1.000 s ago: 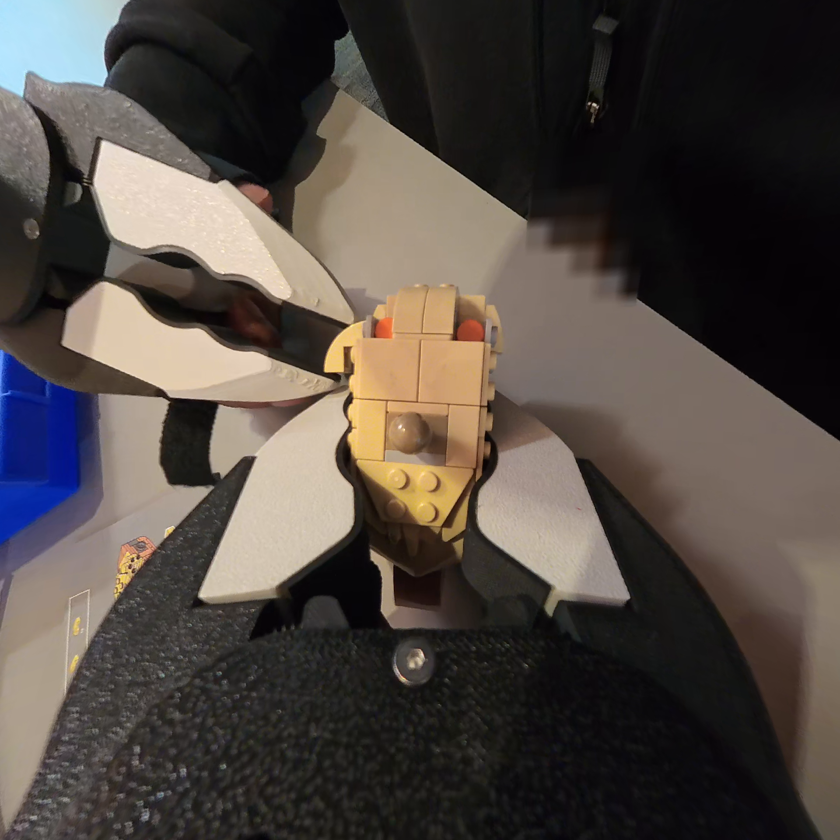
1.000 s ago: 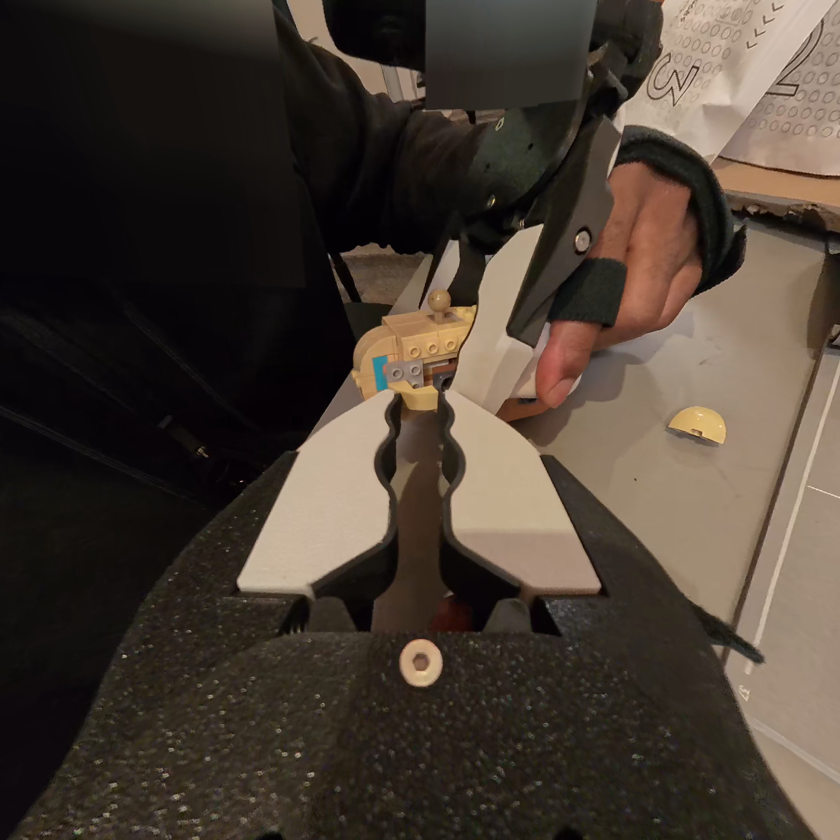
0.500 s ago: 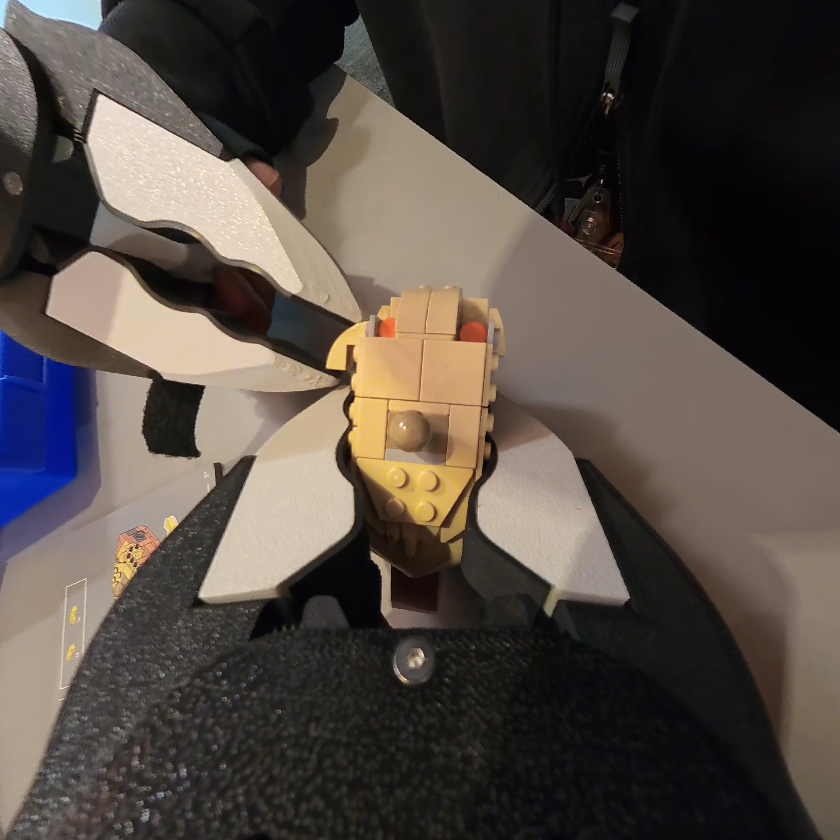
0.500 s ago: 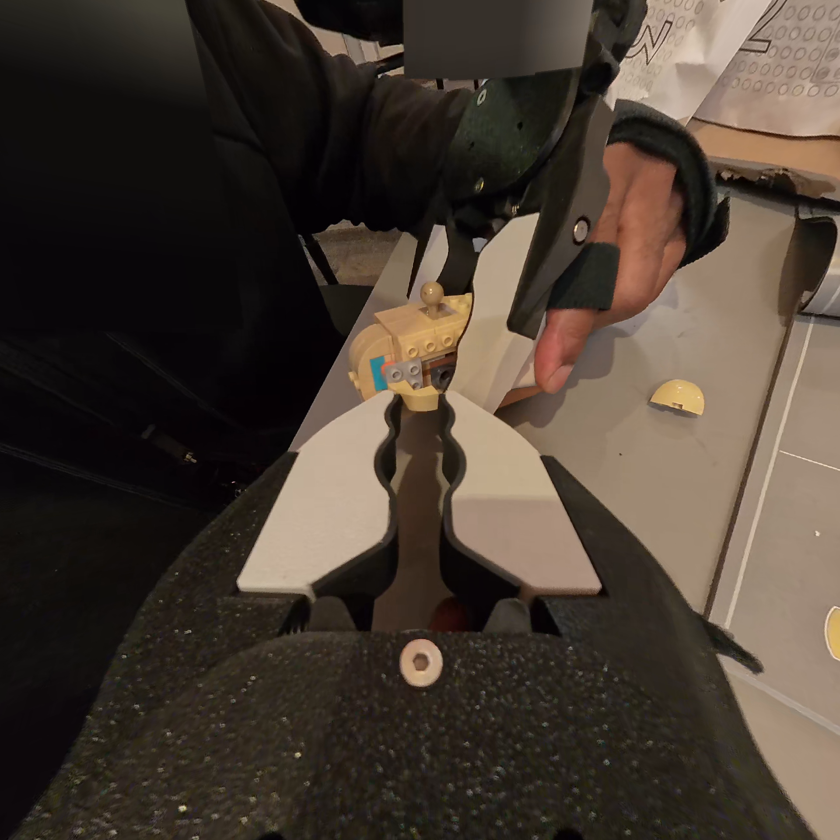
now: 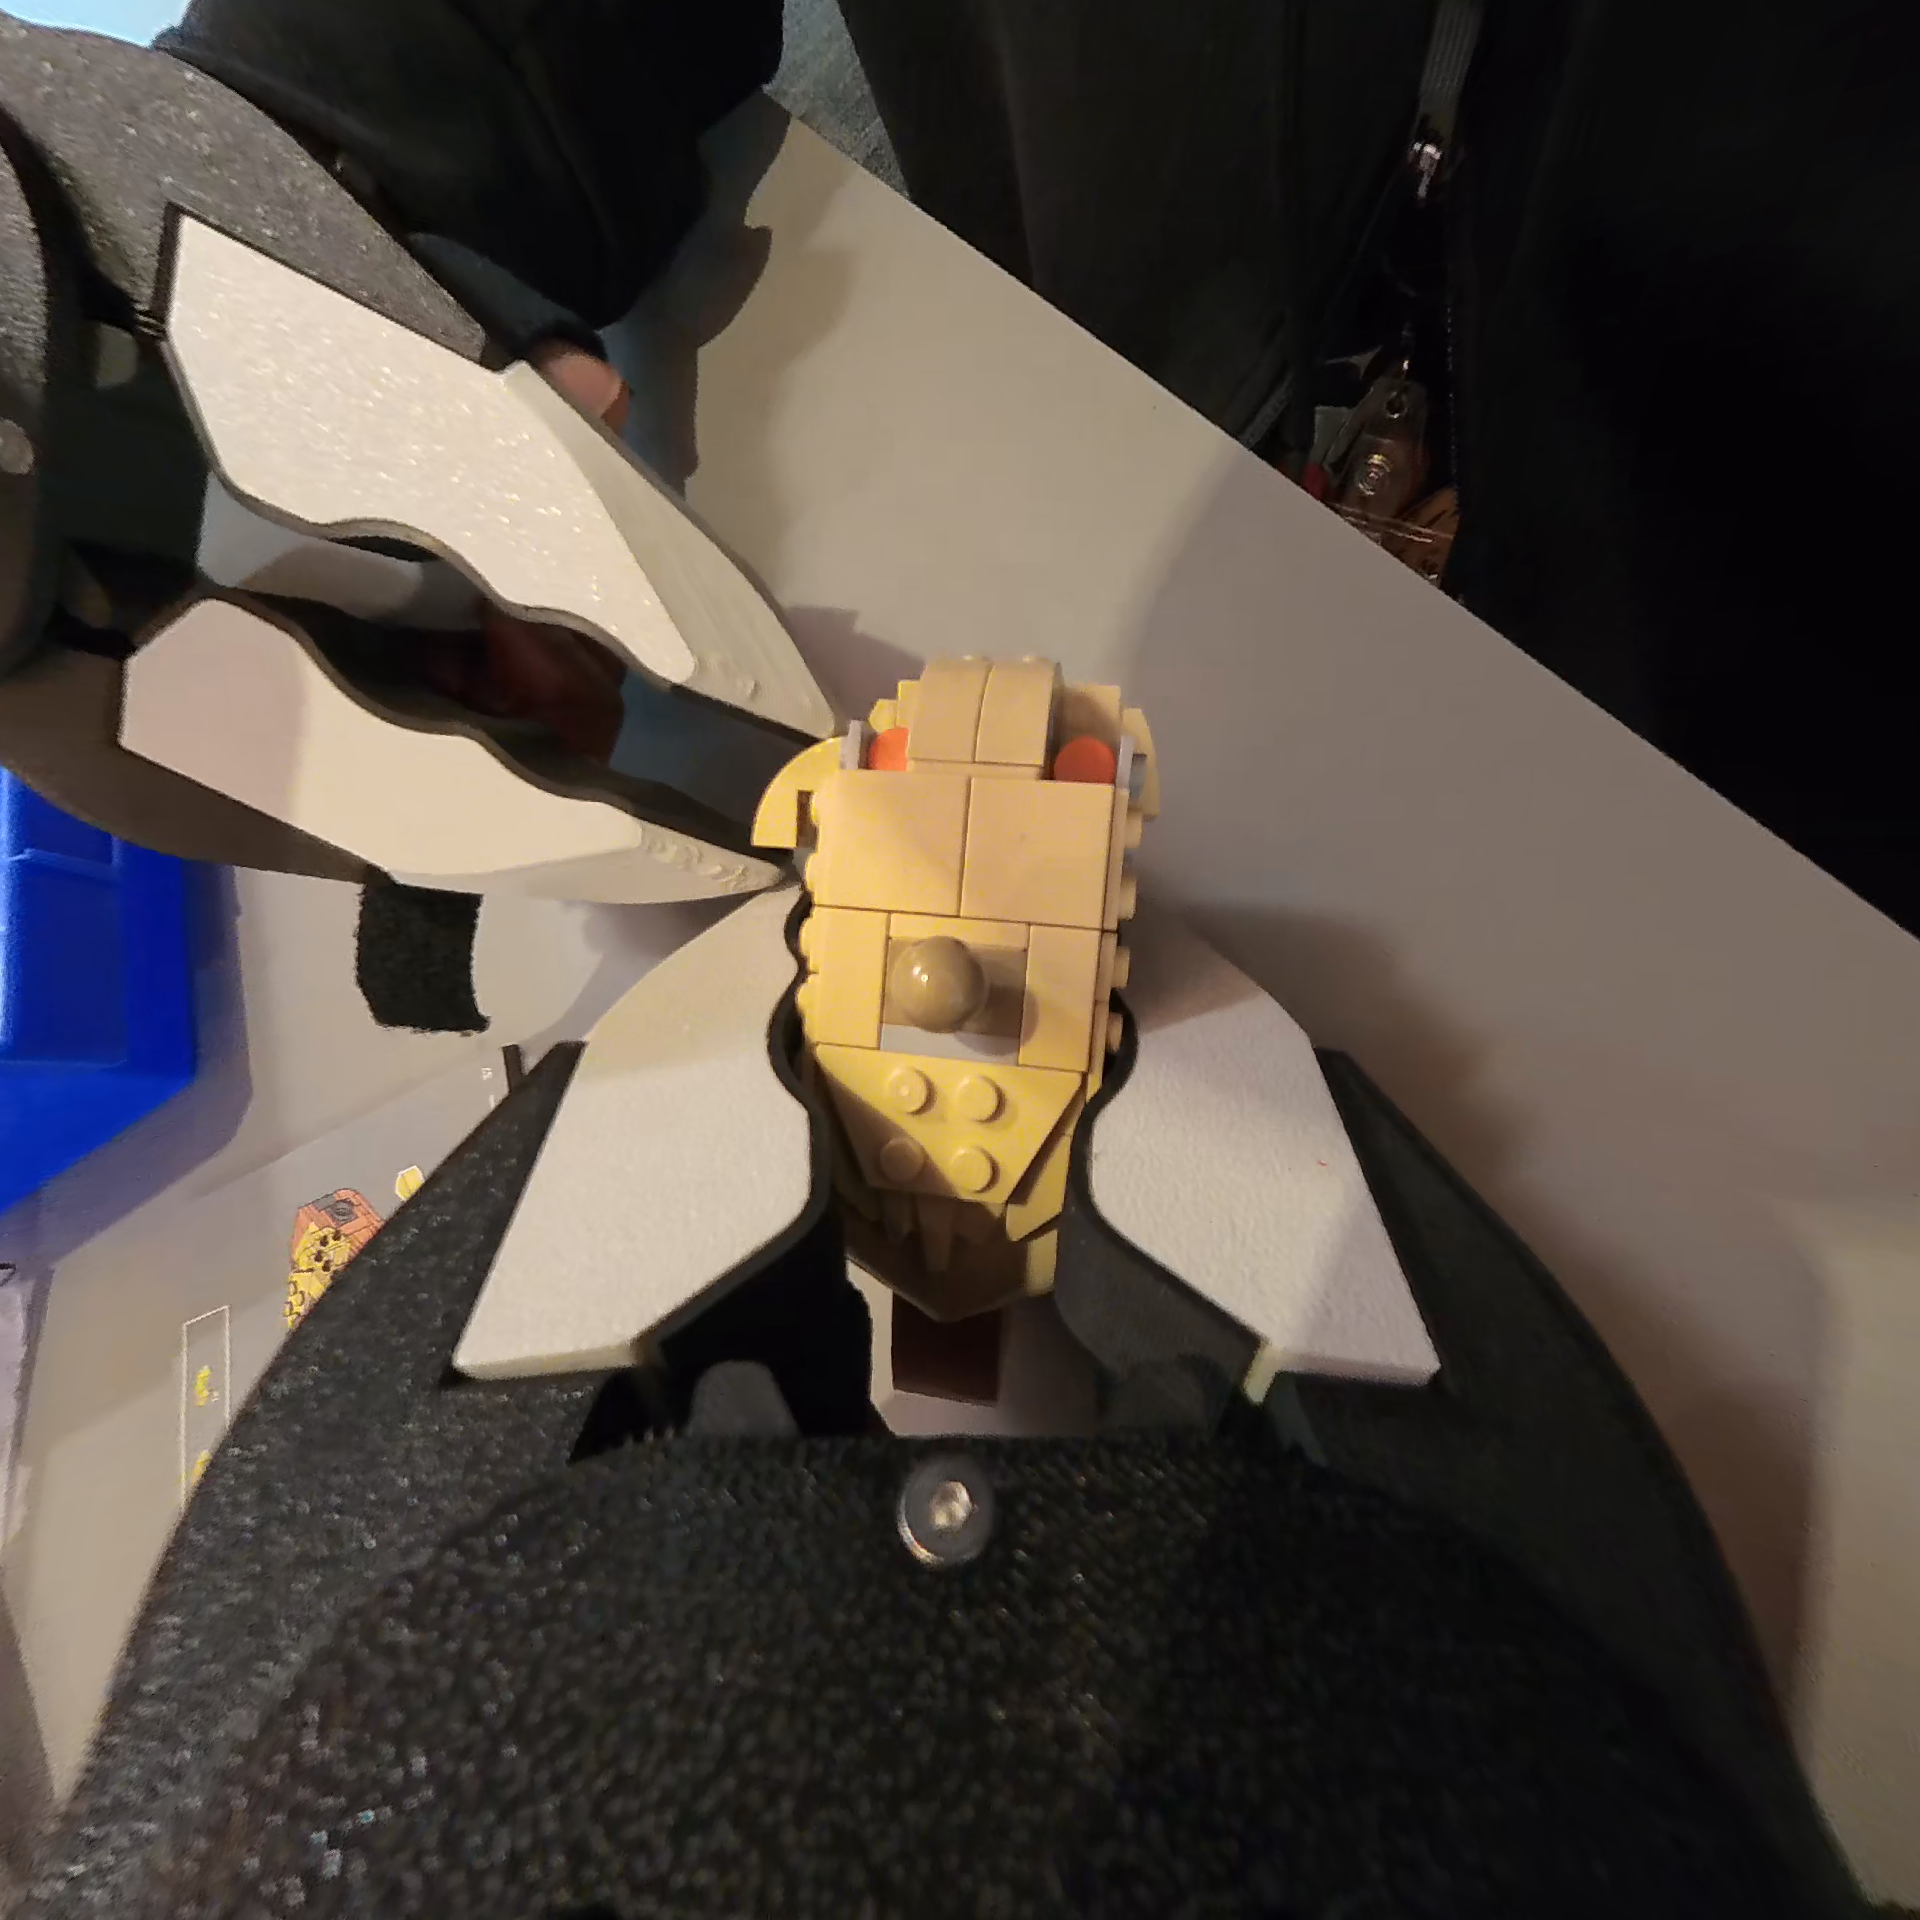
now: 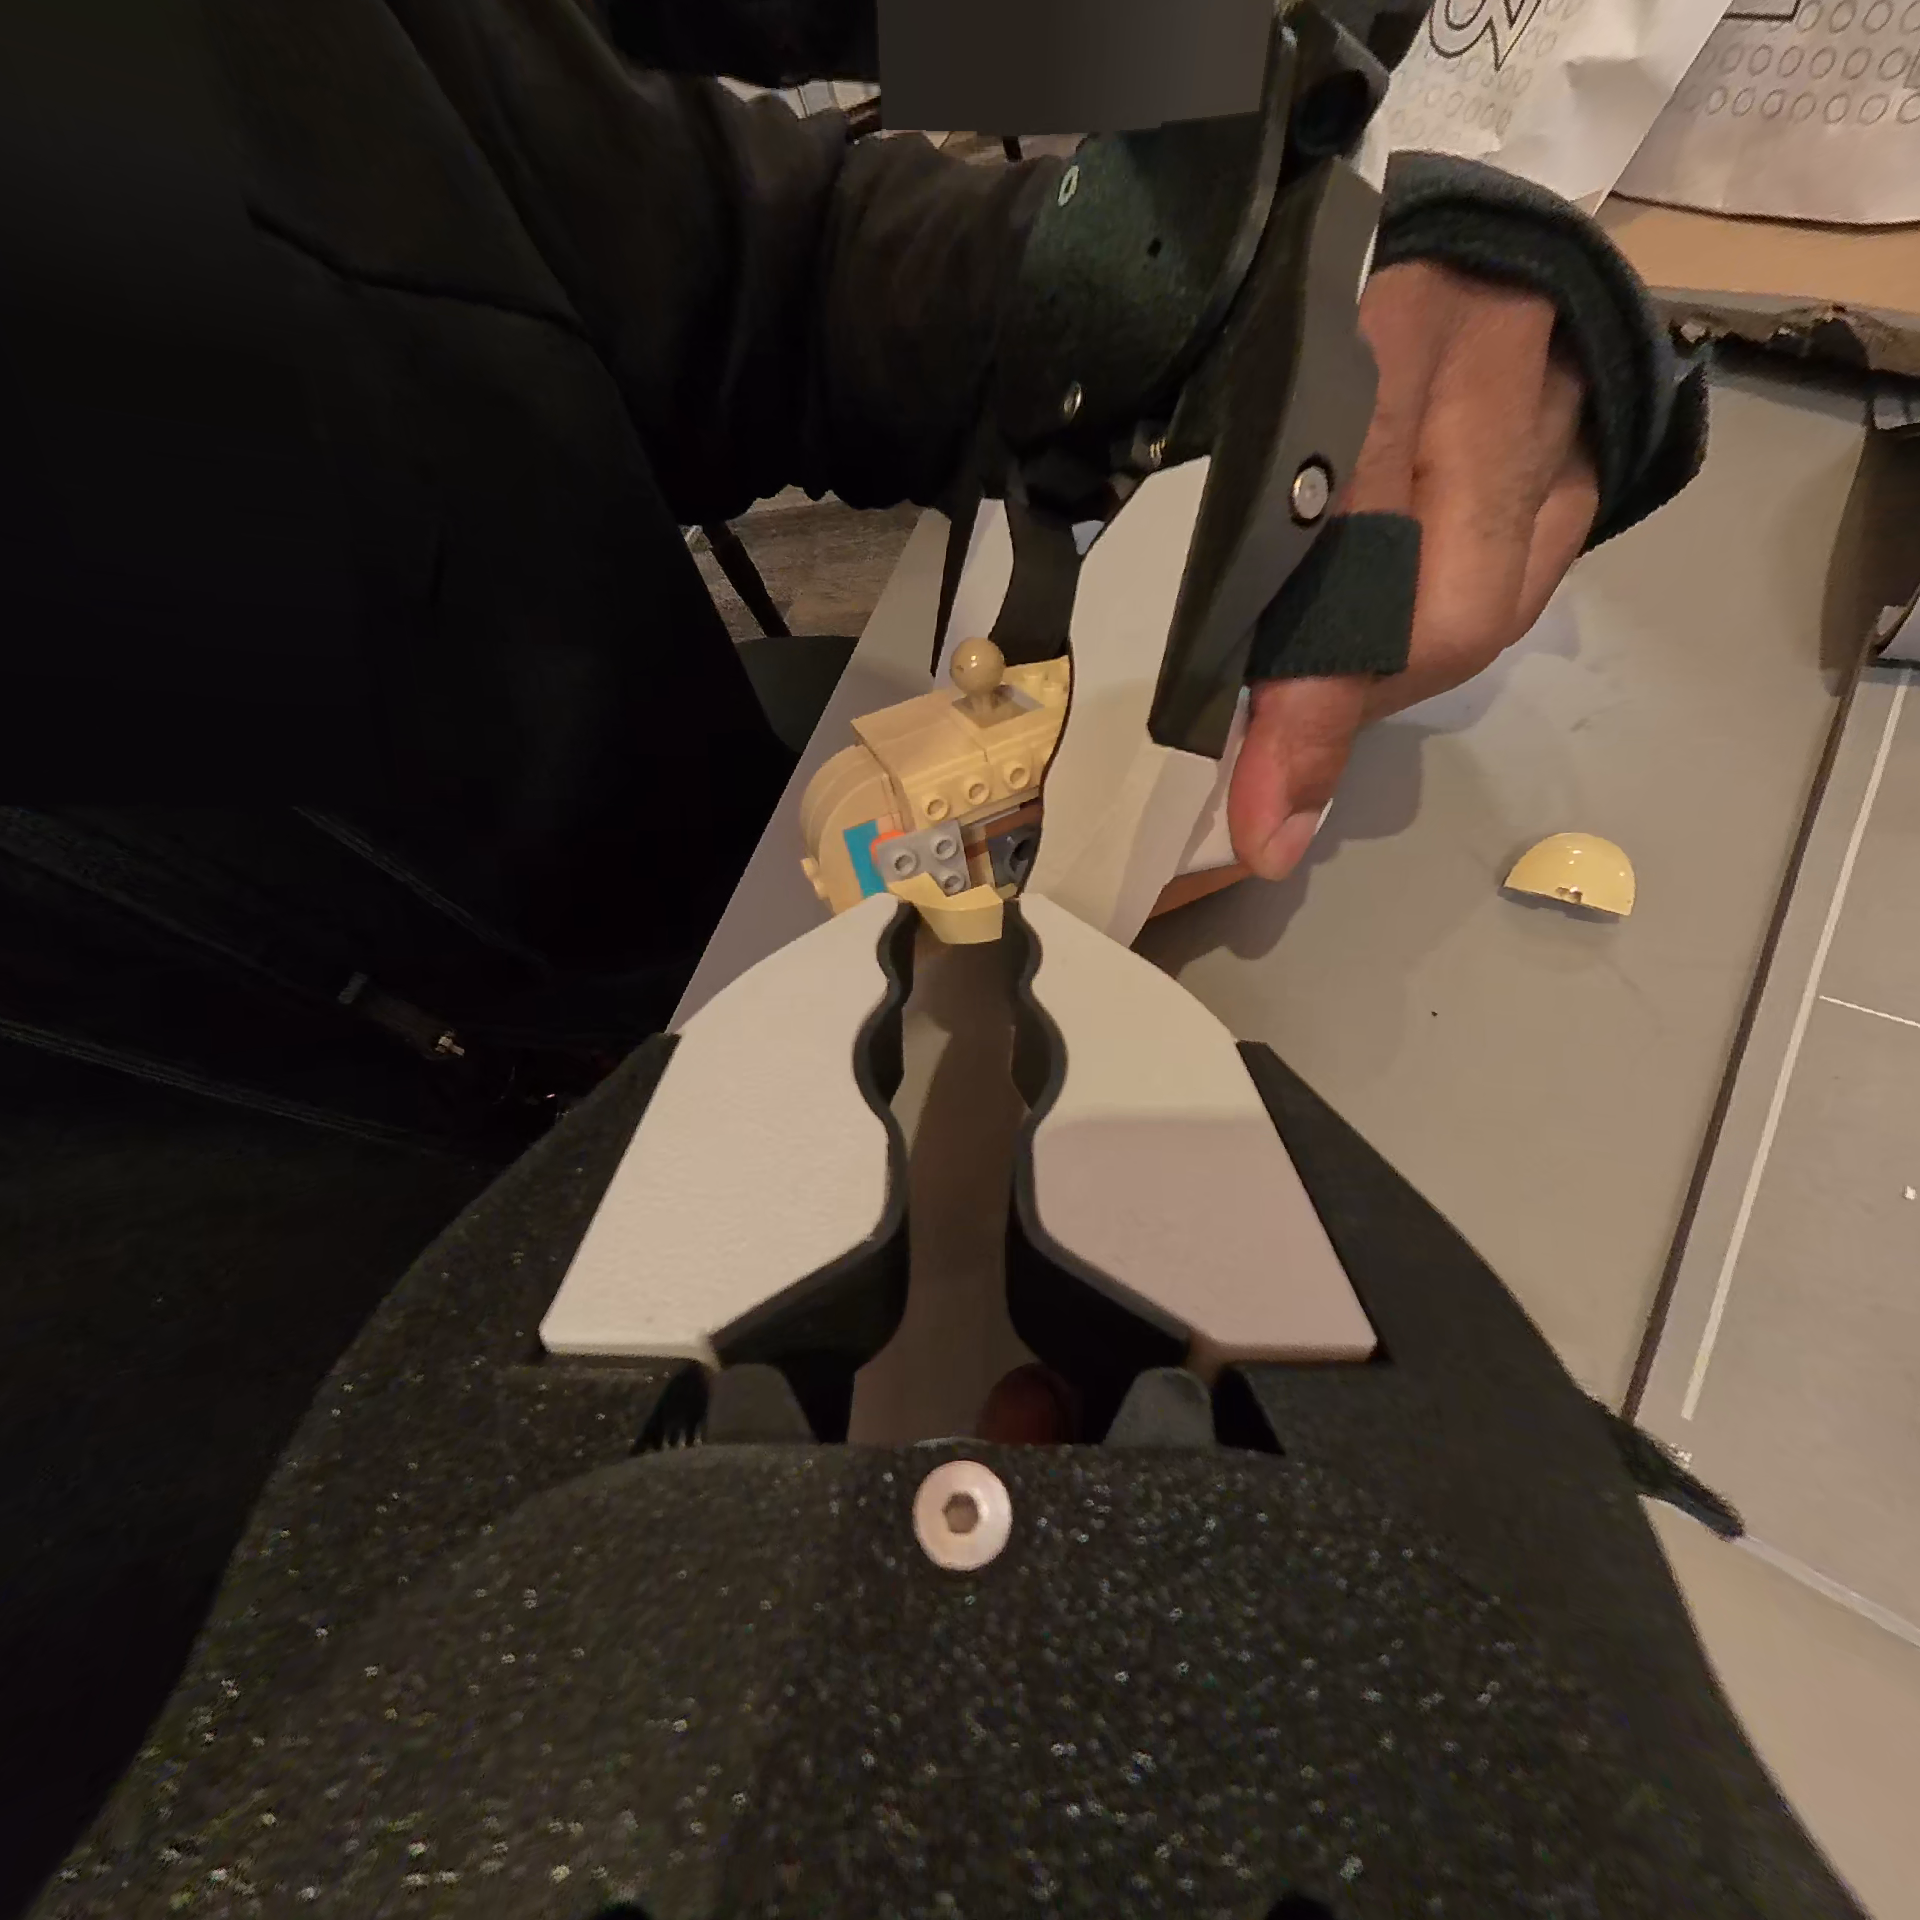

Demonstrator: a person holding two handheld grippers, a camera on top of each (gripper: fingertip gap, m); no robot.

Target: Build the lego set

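Observation:
My left gripper is shut on a tan brick model with a round knob on top and two orange studs at its far end. It holds the model above the grey table. The model also shows in the right wrist view, with a grey plate and a blue stripe on its side. My right gripper is shut on a small tan curved brick, which it presses against the model's side by the grey plate. In the left wrist view the right gripper comes in from the left.
A tan dome piece lies on the table to the right. A blue bin and a printed instruction sheet lie to the left. A person in dark clothes stands at the table's edge. White printed bags are at the back. The grippers are tip to tip, or close to it. My left gripper's tips are some 11 centimeters from the tan dome piece.
Both grippers keep their grasps. The two grippers and the model have shifted slightly together over the table; the small curved brick stays at the model's side.

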